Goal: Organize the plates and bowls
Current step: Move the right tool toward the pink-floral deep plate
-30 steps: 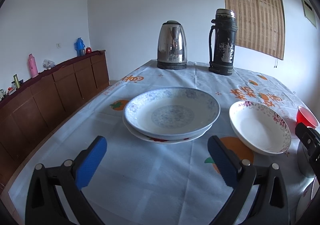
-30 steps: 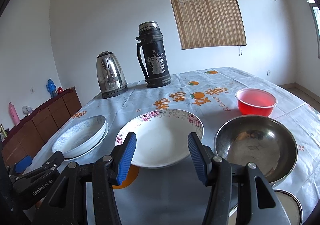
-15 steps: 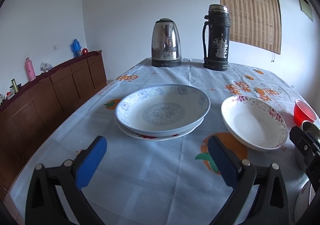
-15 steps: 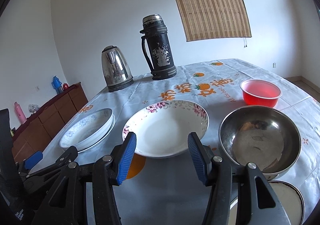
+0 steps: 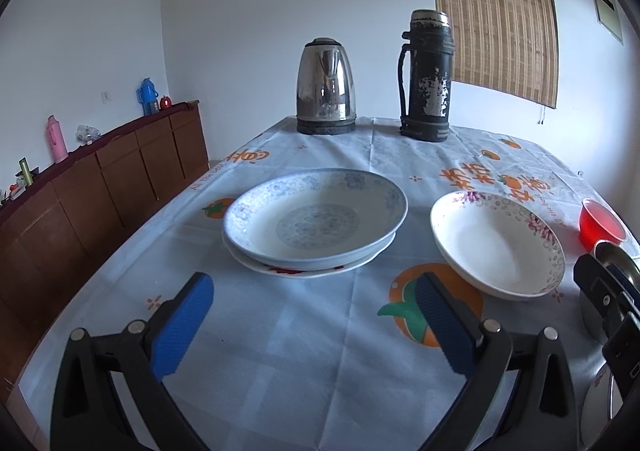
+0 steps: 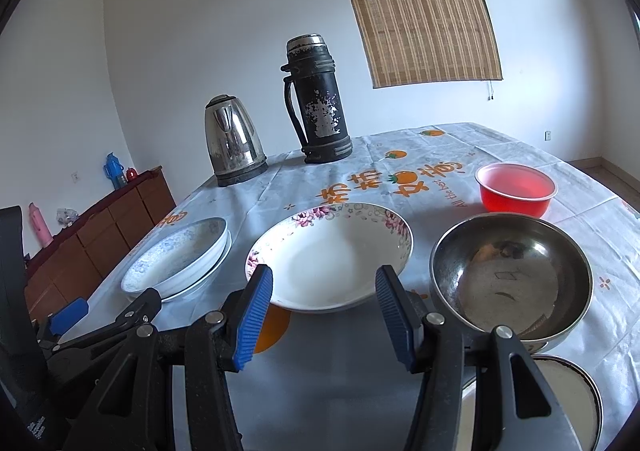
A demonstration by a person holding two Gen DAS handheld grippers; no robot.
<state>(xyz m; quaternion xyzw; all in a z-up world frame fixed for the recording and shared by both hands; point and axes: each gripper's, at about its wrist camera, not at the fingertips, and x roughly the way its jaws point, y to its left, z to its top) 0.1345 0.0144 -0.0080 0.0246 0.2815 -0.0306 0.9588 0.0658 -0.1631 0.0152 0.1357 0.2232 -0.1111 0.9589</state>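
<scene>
**Floral plate dead ahead of right claw**

Right claw (image 6: pixel 324 311) spread, gripping nothing, hovering low centre of frame. Straight beyond, floral plate (image 6: pixel 330 255) on the table (image 6: pixel 340 383), near rim just past the pads. Left claw (image 5: pixel 314 321) likewise released, facing the stacked blue plate (image 5: pixel 316 223); floral plate off toward right of that frame, nearer the right hand.

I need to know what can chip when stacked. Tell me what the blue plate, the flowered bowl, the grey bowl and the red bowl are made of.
Blue plate: likely glazed ceramic, glossy white with printed blue pattern.
Flowered bowl: likely glazed ceramic too, smooth sheen, floral rim.
Grey bowl: metal, probably stainless steel; dull mirror-like reflections, scuffs.
Red bowl: probably plastic; thin, translucent walls.
</scene>
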